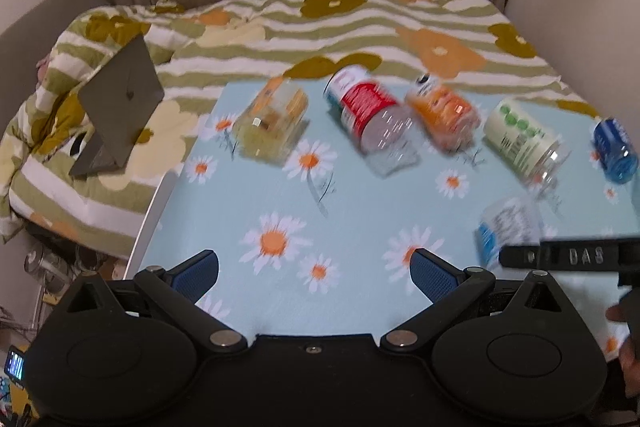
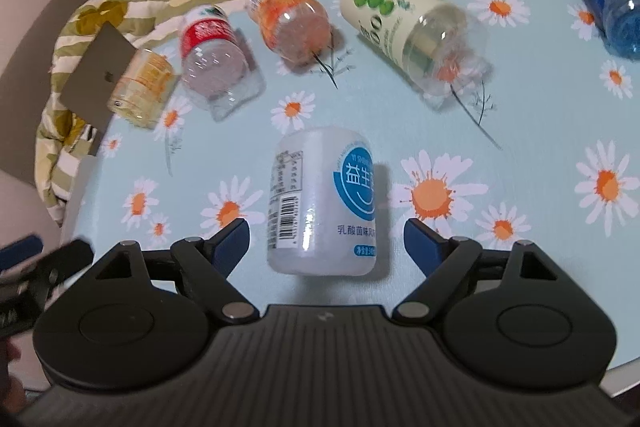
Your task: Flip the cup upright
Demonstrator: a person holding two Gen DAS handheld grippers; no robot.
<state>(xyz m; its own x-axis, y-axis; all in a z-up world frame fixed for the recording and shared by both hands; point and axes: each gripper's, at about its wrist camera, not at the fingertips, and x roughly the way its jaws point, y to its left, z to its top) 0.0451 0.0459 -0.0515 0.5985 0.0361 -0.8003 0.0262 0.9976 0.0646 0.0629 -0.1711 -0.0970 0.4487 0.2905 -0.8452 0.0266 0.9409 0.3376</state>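
Right wrist: white cup (image 2: 322,205) between spread right gripper (image 2: 325,239) fingers, seemingly untouched; left gripper (image 1: 314,273) open.

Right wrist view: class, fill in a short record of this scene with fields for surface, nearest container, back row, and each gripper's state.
surface: daisy tablecloth, light blue
nearest container: white bottle with blue label, between the open fingers of the right gripper, apparently not gripped
back row: yellow jar, red-label bottle, orange bottle, green-label bottle, blue bottle, all lying on their sides
left gripper: open, empty
background: striped floral bedding
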